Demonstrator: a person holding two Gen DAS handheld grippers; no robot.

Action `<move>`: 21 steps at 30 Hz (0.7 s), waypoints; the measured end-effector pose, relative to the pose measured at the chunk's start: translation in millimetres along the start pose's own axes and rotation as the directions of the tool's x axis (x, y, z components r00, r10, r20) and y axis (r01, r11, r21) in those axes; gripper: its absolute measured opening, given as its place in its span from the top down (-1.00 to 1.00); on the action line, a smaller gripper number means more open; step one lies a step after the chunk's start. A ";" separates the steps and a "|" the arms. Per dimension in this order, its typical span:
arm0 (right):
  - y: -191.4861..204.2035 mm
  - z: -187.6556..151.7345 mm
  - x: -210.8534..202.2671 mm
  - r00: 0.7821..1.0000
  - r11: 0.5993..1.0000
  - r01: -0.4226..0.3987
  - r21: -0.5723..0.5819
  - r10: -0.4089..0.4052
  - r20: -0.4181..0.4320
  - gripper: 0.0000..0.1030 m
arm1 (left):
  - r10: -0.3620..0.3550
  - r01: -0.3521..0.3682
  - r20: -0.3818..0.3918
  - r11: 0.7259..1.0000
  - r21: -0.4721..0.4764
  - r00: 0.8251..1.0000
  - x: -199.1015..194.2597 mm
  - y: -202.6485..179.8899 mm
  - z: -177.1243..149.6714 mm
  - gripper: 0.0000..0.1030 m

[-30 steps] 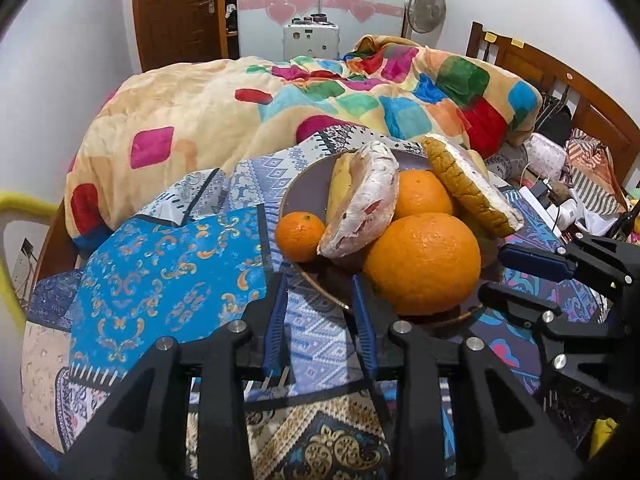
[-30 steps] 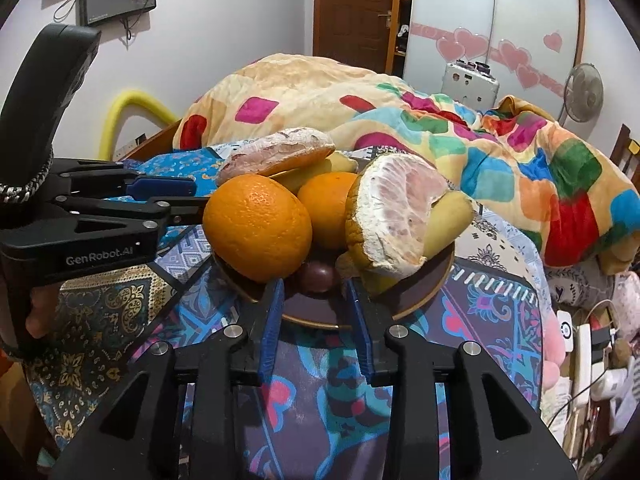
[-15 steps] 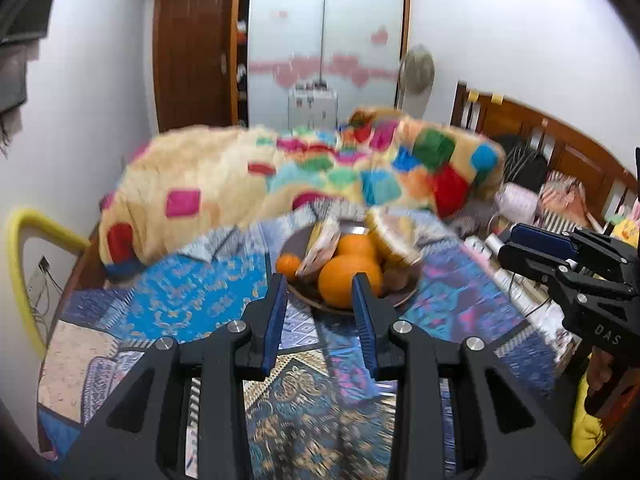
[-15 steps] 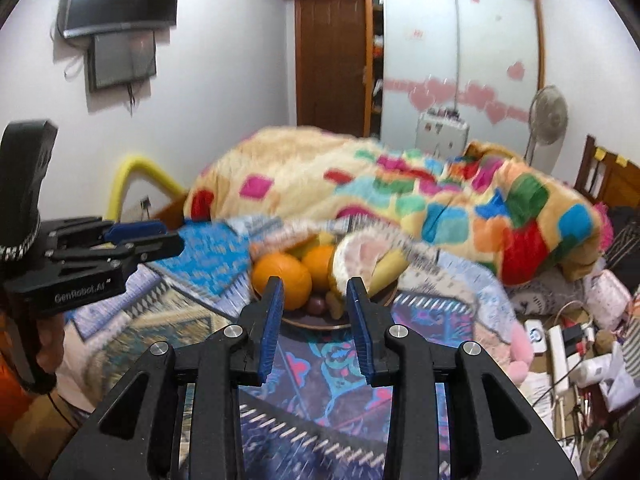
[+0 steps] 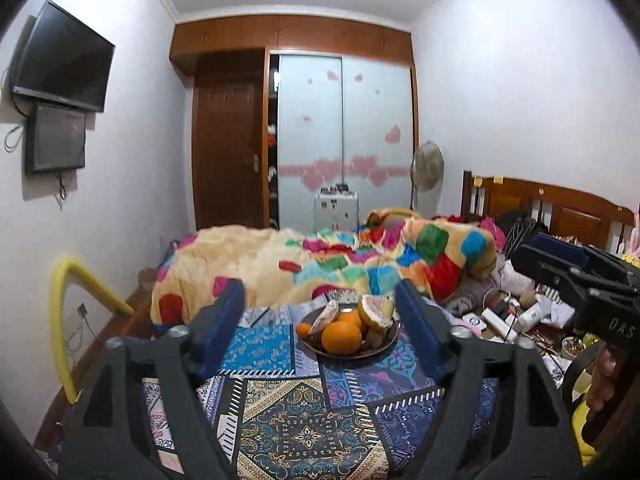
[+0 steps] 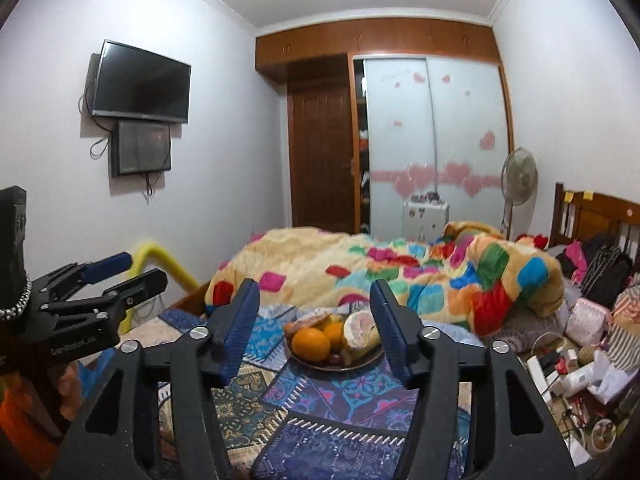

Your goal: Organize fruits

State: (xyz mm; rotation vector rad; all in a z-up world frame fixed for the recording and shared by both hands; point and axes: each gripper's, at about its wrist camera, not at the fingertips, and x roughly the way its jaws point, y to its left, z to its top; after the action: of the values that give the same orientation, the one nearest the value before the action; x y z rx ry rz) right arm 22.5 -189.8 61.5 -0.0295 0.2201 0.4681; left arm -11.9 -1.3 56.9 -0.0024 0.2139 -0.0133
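A dark round plate (image 5: 320, 350) of fruit stands on the patterned cloth. It holds a big orange (image 5: 341, 338), a small orange (image 5: 303, 330), a peeled pomelo half (image 5: 375, 311) and a wrapped piece (image 5: 327, 313). It also shows in the right wrist view, plate (image 6: 320, 363), big orange (image 6: 311, 345), pomelo (image 6: 359, 330). My left gripper (image 5: 320, 334) is open and empty, well back from the plate. My right gripper (image 6: 315, 326) is open and empty, also well back. Each gripper shows in the other's view, the right one (image 5: 560, 268) and the left one (image 6: 116, 274).
A patchwork cloth (image 5: 304, 424) covers the surface. A colourful quilt (image 5: 320, 264) lies behind the plate. Clutter of bottles and cables (image 6: 568, 372) lies at the right. A yellow padded rail (image 5: 64, 320) is at the left. A fan (image 6: 518, 176) and wardrobe stand at the back.
Both grippers have pulled far back and up from the plate, which now looks small. Both jaws have opened wide. The fruit has not moved.
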 end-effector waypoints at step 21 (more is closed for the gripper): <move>13.6 -10.0 -35.9 0.989 0.994 0.103 -0.026 -0.100 0.111 -1.00 | 0.022 -0.023 0.073 1.000 0.010 0.997 -38.2 -10.1 -7.9 -0.99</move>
State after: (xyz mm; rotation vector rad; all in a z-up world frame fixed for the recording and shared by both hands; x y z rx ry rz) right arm -16.9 -194.4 59.8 -0.0453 0.1027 0.3706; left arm -51.0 -10.9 57.3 0.0106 0.1404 0.0080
